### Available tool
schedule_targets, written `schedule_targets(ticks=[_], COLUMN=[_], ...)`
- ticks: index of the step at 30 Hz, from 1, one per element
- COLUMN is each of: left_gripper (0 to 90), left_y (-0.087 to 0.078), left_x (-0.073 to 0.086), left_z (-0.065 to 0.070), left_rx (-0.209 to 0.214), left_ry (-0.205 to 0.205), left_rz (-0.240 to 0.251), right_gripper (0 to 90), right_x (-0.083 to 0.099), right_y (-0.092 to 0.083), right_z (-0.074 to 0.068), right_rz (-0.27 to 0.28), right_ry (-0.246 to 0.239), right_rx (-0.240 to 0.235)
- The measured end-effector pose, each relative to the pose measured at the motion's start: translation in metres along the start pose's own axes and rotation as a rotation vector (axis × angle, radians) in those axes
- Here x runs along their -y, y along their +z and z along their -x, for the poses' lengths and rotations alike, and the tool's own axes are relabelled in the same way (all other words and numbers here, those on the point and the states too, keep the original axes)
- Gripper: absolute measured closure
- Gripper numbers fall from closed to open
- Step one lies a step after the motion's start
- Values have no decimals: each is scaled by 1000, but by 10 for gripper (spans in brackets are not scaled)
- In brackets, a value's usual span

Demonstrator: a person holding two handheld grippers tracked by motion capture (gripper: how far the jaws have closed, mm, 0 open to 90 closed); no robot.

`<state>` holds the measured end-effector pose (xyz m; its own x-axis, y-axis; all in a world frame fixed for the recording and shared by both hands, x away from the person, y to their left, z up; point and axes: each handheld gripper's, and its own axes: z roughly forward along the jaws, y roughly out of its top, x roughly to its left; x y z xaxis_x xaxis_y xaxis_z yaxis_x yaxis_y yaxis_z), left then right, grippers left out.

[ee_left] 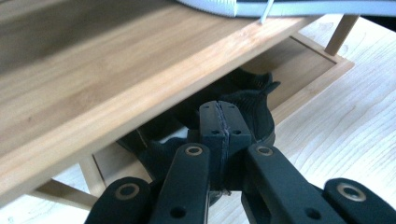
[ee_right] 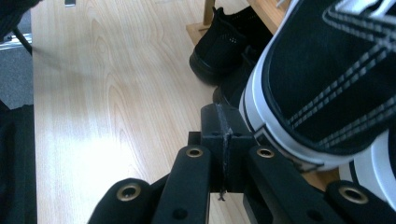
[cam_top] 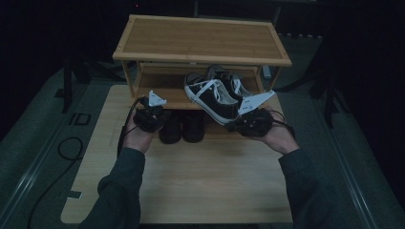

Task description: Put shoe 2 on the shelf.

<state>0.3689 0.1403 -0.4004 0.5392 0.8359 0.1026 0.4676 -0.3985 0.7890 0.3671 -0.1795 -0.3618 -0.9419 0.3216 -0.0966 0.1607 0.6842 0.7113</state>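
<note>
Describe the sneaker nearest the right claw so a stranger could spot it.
Find the bamboo shoe rack on the table. On its middle shelf sits a pair of sneakers; take the front sneaker, beside the right claw. Unlike the all-black shoes below, it has white laces and sole.

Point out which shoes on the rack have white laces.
The black-and-white sneakers on the rack's middle shelf, with white laces and soles. The black shoes on the bottom level below them are dark all over.
</note>
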Motion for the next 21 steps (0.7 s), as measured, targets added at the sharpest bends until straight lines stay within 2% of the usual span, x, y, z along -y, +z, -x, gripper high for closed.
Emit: schedule_targets(ticks=[8, 21], left_gripper=[900, 900], left_y=[4, 19], left_x=[-15, -30], left_z=[-5, -20], left_rx=[-12, -38], left_ry=[30, 17], left_rz=[-4, -16], right_gripper=[899, 900], right_x=[11, 19], right_y=[-4, -12], right_z=[3, 10], right_rz=[-14, -21], right_ry=[7, 22], right_rx=[7, 33])
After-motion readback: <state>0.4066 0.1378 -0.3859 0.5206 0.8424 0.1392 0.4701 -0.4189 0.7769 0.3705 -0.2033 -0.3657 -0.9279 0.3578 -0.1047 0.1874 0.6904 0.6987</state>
